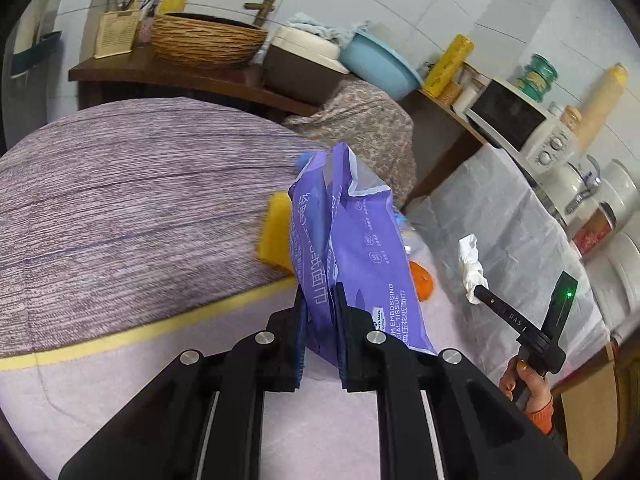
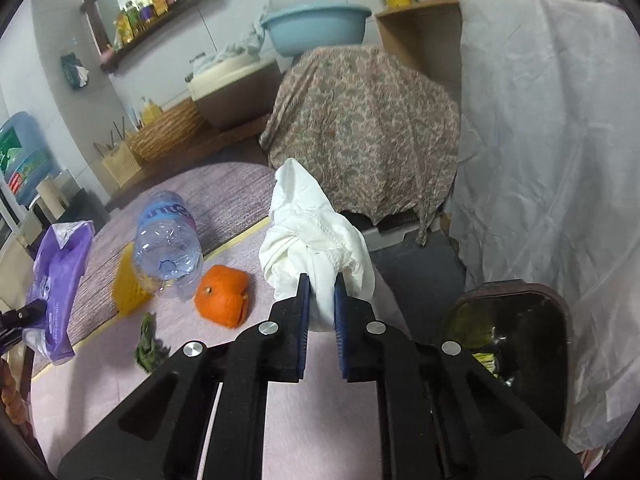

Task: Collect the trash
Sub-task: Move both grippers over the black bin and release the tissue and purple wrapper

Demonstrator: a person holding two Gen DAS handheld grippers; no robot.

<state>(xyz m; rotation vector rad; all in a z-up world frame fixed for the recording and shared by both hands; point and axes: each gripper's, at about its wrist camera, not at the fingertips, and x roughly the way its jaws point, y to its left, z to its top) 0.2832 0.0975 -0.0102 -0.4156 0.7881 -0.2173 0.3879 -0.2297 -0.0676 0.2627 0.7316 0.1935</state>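
Observation:
My left gripper point(image 1: 319, 294) is shut on a purple tissue wrapper point(image 1: 352, 240), held up above the table; the wrapper also shows in the right wrist view point(image 2: 60, 276). My right gripper point(image 2: 322, 284) is shut on a crumpled white tissue point(image 2: 312, 236), lifted near the table's edge; it also shows in the left wrist view point(image 1: 472, 264). On the table lie an orange peel point(image 2: 222, 294), an empty plastic bottle point(image 2: 168, 240), a yellow wrapper point(image 2: 128, 284) and a green scrap point(image 2: 150, 346). A dark trash bin point(image 2: 516, 344) stands on the floor at the right, with litter inside.
The table point(image 1: 120, 208) has a purple striped cloth with a yellow band. Beyond it stand a cloth-covered chair point(image 2: 360, 128), a blue basin point(image 2: 316, 24), a wicker basket point(image 1: 208, 40) and a white-draped counter point(image 2: 540, 120) with a microwave point(image 1: 516, 120).

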